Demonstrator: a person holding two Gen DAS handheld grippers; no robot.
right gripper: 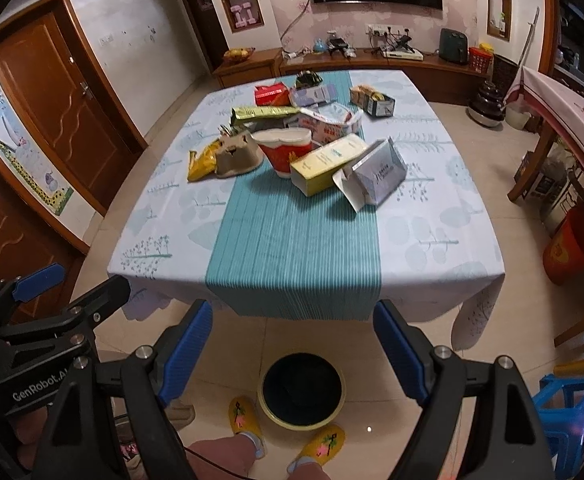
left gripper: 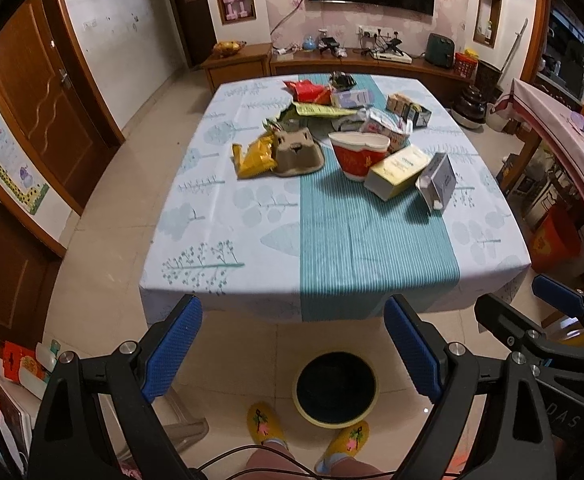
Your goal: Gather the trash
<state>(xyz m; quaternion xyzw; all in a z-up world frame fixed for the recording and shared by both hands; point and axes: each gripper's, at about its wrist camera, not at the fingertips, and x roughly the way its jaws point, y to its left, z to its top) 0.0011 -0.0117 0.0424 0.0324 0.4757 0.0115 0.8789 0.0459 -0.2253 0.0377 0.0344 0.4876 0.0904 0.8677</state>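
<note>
We are holding both grippers back from the near edge of the table, above the floor. Our left gripper (left gripper: 294,346) is spreading its 2 blue-padded fingers wide with nothing between them, and our right gripper (right gripper: 294,350) is doing the same, empty and parted. Each is showing at the side of the other's view.

Below us on the tiled floor, a round bin (right gripper: 302,390) with a dark inside and pale yellow rim is sitting just in front of our yellow slippers (left gripper: 261,422), near the table's front edge.

The table (left gripper: 219,248) is wearing a pale tree-printed cloth with a teal striped band running down its middle; its near half is lying bare.

The trash is lying in a cluster on the far half. Nearest us, a white and grey carton (right gripper: 376,174) is tilting with its flap open, touching a yellow box (right gripper: 326,164) lying on its side. Just beyond, a red and white paper cup (right gripper: 287,152) is standing upright. To its left, a brown cardboard cup holder (left gripper: 298,152) is touching a crumpled yellow wrapper (left gripper: 253,158).

Farther back, a gold-green foil packet (right gripper: 263,114), a red packet (right gripper: 271,94) and several small boxes are piling together, too jumbled for us to separate.
</note>
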